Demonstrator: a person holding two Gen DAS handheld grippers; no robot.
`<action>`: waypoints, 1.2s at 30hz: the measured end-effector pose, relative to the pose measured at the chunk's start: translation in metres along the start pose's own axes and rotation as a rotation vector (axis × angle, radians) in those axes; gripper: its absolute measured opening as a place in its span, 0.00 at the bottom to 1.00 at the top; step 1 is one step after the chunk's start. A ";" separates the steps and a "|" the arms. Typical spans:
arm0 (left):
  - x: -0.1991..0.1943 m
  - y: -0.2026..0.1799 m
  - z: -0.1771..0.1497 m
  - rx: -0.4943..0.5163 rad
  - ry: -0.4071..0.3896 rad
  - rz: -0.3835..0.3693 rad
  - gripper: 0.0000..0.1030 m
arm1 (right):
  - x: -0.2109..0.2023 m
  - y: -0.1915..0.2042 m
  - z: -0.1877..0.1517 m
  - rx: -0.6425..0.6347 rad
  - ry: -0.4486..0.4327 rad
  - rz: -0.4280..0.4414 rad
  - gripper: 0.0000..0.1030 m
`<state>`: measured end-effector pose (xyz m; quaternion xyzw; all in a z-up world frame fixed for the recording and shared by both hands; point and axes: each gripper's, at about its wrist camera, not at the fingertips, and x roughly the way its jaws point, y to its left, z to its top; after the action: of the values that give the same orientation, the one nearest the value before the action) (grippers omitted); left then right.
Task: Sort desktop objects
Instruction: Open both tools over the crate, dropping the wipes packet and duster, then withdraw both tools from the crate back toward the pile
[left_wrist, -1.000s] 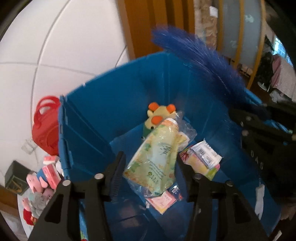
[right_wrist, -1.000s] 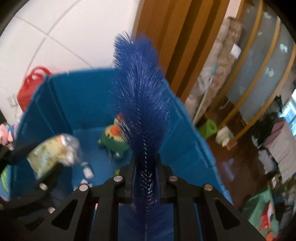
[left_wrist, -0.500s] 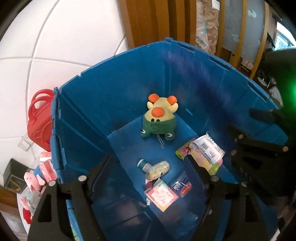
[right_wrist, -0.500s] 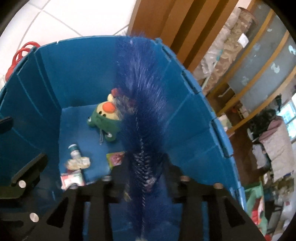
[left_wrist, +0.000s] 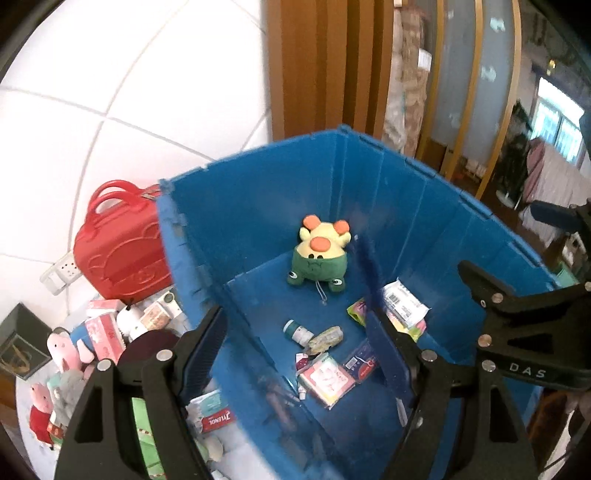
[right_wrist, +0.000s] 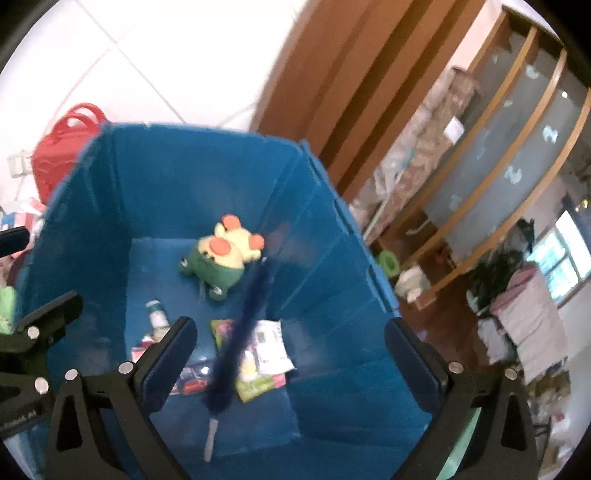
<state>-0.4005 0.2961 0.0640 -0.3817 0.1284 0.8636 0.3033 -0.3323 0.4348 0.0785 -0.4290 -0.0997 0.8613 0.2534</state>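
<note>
A deep blue bin (left_wrist: 258, 206) holds a green and yellow plush toy (left_wrist: 319, 254), a small pouch with a teal cap (left_wrist: 314, 336) and several flat packets (left_wrist: 328, 380). My left gripper (left_wrist: 295, 343) is open above the bin's near side with nothing between its fingers. My right gripper (right_wrist: 293, 354) is over the bin and its jaws are opening. Nothing is gripped between them. The blue bristle brush (right_wrist: 240, 332) lies loose and blurred inside the bin, white handle end toward me, its tip near the plush toy (right_wrist: 221, 254). In the left wrist view the right gripper (left_wrist: 517, 325) shows at the right.
A red toy bag (left_wrist: 118, 251) stands left of the bin against the white tiled wall. Boxes and pink plush pigs (left_wrist: 66, 350) crowd the table beside it, with a Tylenol box (left_wrist: 214, 421) nearer me. Wooden panels and shelves (right_wrist: 480, 147) stand behind and right.
The left gripper let go of the pouch, which dropped to the bin floor. The right gripper opened and the brush fell into the bin. Both grippers have drawn back and up.
</note>
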 end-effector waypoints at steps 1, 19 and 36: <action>-0.012 0.008 -0.008 -0.005 -0.016 -0.001 0.75 | -0.011 0.005 -0.002 0.000 -0.015 0.005 1.00; -0.112 0.119 -0.177 -0.001 -0.084 0.105 0.75 | -0.145 0.143 -0.089 -0.013 -0.143 0.150 1.00; -0.116 0.172 -0.350 -0.226 0.103 0.214 0.75 | -0.144 0.258 -0.165 -0.162 -0.093 0.326 1.00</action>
<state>-0.2436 -0.0467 -0.0888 -0.4412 0.0857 0.8792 0.1580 -0.2205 0.1319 -0.0234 -0.4182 -0.1093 0.8990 0.0701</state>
